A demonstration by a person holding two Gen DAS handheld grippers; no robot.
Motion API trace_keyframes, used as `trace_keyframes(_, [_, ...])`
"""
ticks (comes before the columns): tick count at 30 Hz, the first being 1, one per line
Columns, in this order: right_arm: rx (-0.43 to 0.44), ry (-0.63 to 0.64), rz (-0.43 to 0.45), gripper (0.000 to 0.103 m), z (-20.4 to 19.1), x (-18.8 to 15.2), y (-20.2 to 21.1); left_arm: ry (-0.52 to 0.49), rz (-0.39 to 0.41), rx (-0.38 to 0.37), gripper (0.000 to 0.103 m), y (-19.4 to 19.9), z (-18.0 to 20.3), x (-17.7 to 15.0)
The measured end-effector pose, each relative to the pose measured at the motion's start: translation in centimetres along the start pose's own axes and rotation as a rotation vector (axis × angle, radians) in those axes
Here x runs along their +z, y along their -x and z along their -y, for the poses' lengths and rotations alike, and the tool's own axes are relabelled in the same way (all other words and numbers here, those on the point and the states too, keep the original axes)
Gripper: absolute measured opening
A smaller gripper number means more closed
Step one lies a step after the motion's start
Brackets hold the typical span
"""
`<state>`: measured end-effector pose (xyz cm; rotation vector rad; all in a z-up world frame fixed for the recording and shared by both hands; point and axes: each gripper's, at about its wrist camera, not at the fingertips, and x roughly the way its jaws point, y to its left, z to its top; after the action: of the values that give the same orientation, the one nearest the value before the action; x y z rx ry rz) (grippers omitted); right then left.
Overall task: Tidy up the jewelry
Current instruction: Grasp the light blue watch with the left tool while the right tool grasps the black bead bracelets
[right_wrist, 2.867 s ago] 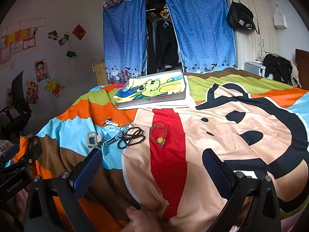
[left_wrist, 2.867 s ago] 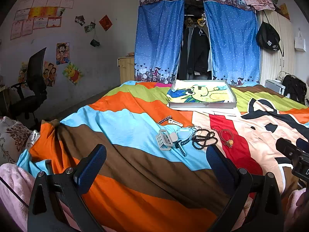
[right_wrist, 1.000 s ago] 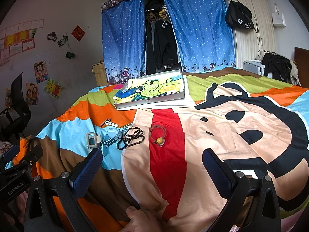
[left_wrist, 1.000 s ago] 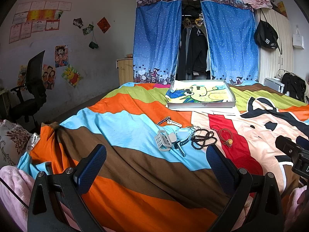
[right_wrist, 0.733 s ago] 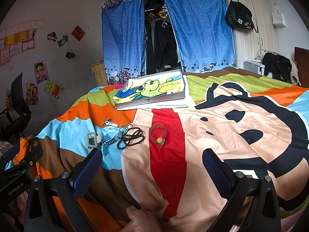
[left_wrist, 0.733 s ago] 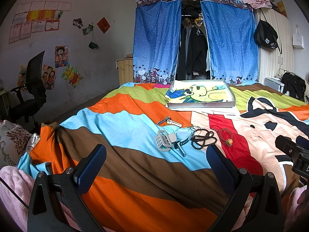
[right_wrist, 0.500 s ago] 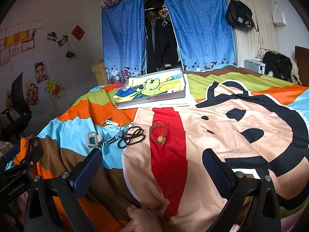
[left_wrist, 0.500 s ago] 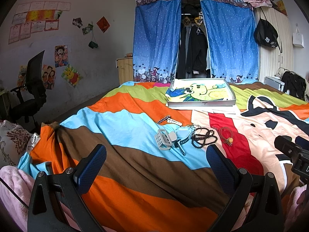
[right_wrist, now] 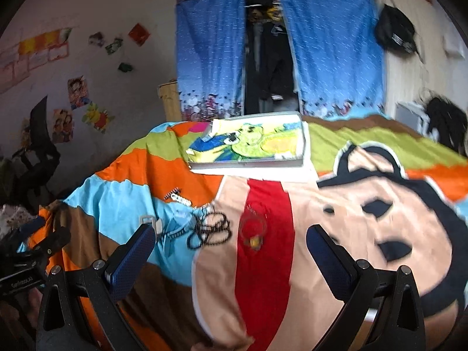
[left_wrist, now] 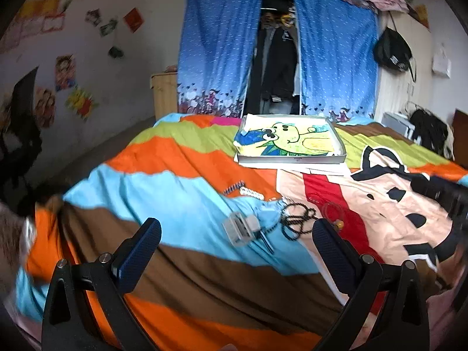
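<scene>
Striped bedspread [left_wrist: 181,204] with jewelry cluster at centre: black bead necklace [left_wrist: 297,222], grey hair clip [left_wrist: 238,229]; far, a tray [left_wrist: 292,159]. Left gripper [left_wrist: 237,242] and right gripper [right_wrist: 229,242] hover near, jaws apart, empty.

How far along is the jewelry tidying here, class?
Nothing looks done: the tray shows only its cartoon lining. Nothing is in hand: left gripper and right gripper are open, above the bedspread. Left to do: black bead string, hair clip and red band, all loose on the bed.
</scene>
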<state>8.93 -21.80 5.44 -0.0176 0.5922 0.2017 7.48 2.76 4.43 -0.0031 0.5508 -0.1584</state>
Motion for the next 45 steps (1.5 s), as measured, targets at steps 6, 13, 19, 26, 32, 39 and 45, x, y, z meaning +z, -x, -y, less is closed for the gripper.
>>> trace_keyframes(6, [0.071, 0.083, -0.049, 0.103, 0.5, 4.4, -2.3, -0.064, -0.013, -0.06, 0.101, -2.8, -2.5, 1.9])
trace_keyframes(13, [0.166, 0.198, -0.176, 0.103, 0.7, 7.0, -6.5, -0.128, -0.065, -0.116, 0.101, -6.1, -2.0, 1.8])
trace_keyframes(19, [0.23, 0.381, -0.323, 0.103, -0.2, 7.3, -9.6, -0.161, -0.151, -0.159, 0.101, -9.1, -0.8, 0.7])
trace_keyframes(26, [0.283, 0.399, -0.294, 0.103, 0.8, 5.3, -12.6, -0.112, -0.257, -0.169, 0.101, -13.3, -1.5, -0.8])
trace_keyframes(32, [0.282, 0.271, -0.331, 0.103, 1.7, 1.0, -18.1, -0.084, -0.304, -0.168, 0.101, -16.0, -2.2, -1.6])
trace_keyframes(39, [0.304, 0.223, -0.356, 0.103, 0.8, -1.6, -21.9, 0.022, -0.324, -0.173, 0.093, -18.2, -3.7, -2.3])
trace_keyframes(45, [0.326, 0.154, -0.381, 0.103, 0.2, -3.1, -24.3, 0.116, -0.335, -0.204, 0.076, -19.6, -5.3, -2.5])
